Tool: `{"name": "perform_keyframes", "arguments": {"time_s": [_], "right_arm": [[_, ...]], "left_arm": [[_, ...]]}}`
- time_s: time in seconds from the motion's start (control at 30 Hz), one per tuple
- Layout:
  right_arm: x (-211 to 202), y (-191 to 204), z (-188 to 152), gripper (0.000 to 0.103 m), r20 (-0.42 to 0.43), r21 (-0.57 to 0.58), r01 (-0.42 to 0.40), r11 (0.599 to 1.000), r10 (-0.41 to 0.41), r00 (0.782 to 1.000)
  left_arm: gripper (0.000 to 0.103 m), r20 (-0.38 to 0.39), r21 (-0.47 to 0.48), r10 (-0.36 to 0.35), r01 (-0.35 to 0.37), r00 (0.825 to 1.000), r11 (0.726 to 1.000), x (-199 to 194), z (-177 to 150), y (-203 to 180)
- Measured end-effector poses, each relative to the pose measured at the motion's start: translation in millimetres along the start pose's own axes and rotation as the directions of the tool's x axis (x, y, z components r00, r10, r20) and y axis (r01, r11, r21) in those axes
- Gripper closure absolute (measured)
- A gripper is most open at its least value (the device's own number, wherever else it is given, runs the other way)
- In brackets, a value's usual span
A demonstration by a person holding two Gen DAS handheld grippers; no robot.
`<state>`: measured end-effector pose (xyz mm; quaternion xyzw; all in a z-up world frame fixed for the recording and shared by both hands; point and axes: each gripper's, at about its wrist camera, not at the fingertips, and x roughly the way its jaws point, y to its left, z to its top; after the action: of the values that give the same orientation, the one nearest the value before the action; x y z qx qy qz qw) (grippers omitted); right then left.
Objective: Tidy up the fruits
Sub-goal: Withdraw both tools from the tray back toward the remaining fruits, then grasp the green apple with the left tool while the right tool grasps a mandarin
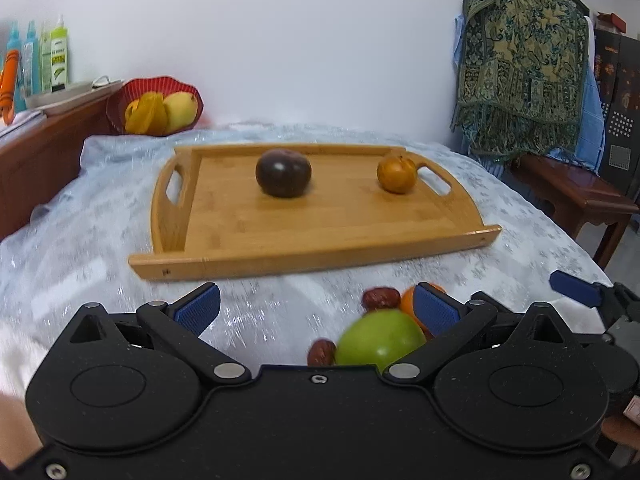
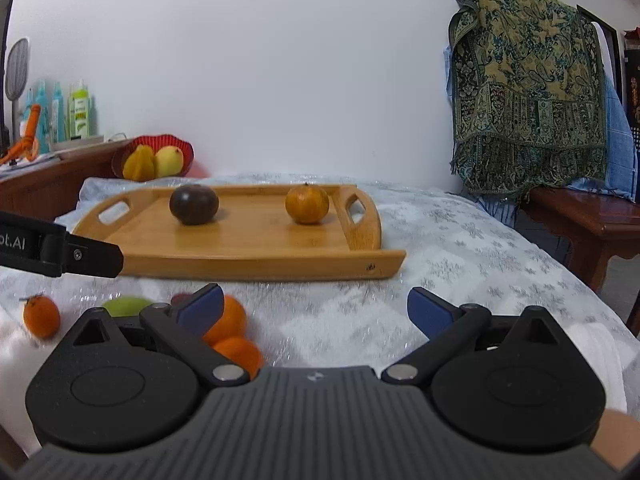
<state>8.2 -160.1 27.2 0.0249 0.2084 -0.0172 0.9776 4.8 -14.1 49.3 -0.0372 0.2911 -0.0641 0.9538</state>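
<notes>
A wooden tray (image 1: 320, 236) (image 2: 248, 254) lies on the silver-patterned tablecloth. On it sit a dark purple fruit (image 1: 283, 173) (image 2: 194, 204) and an orange fruit (image 1: 397, 173) (image 2: 307, 204). In front of the tray, my left gripper (image 1: 318, 306) is open above a green apple (image 1: 380, 338), two red dates (image 1: 381, 298) and an orange (image 1: 406, 300); its pads press on nothing. My right gripper (image 2: 316, 307) is open over bare cloth. Two oranges (image 2: 230, 322) lie by its left finger. A small orange (image 2: 41, 316) and the green apple (image 2: 128, 305) lie farther left.
A red basket (image 1: 160, 108) with yellow fruit stands behind the tray at the left. Beside it a wooden sideboard (image 1: 36, 160) carries bottles. A patterned shawl (image 1: 524, 64) hangs over a wooden bench (image 1: 576, 192) at the right. The table edge curves away at the right.
</notes>
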Motion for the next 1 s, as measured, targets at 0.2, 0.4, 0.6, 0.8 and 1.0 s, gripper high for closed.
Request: {"name": "perform_keyframes", "arguments": {"time_s": [0.2,0.4,0.6,0.8,1.0], "right_arm": [[-7.5,4.8,-10.6,0.0,-0.029,0.002,-0.023,1.0,0.023,0.999],[-9.5,13.8,-16.8,0.001,-0.042,-0.016,-0.04,0.999,0.04,0.998],[-8.0,17.8,-19.0,0.024,-0.07,-0.03,-0.069,0.997,0.067,0.995],[-7.9,20.7,-20.6,0.046,-0.079,-0.041,-0.096,0.995,0.093,0.993],[-7.4,28.0,-22.5,0.056,-0.093,-0.077,-0.122,0.99,0.115,0.989]], "left_arm": [[0.001,-0.031,-0.001,-0.016,0.016,0.999,1.0,-1.1,-7.5,-4.8],[0.022,-0.091,-0.013,-0.092,0.092,0.992,0.996,1.2,-8.7,-10.5],[0.053,-0.135,0.025,-0.089,0.093,0.987,0.995,4.5,-11.2,-20.7],[0.054,-0.155,0.013,-0.104,0.107,0.982,0.994,9.8,-13.5,-23.0],[0.05,-0.168,-0.001,-0.109,0.111,0.98,0.994,18.6,-12.0,-23.5]]}}
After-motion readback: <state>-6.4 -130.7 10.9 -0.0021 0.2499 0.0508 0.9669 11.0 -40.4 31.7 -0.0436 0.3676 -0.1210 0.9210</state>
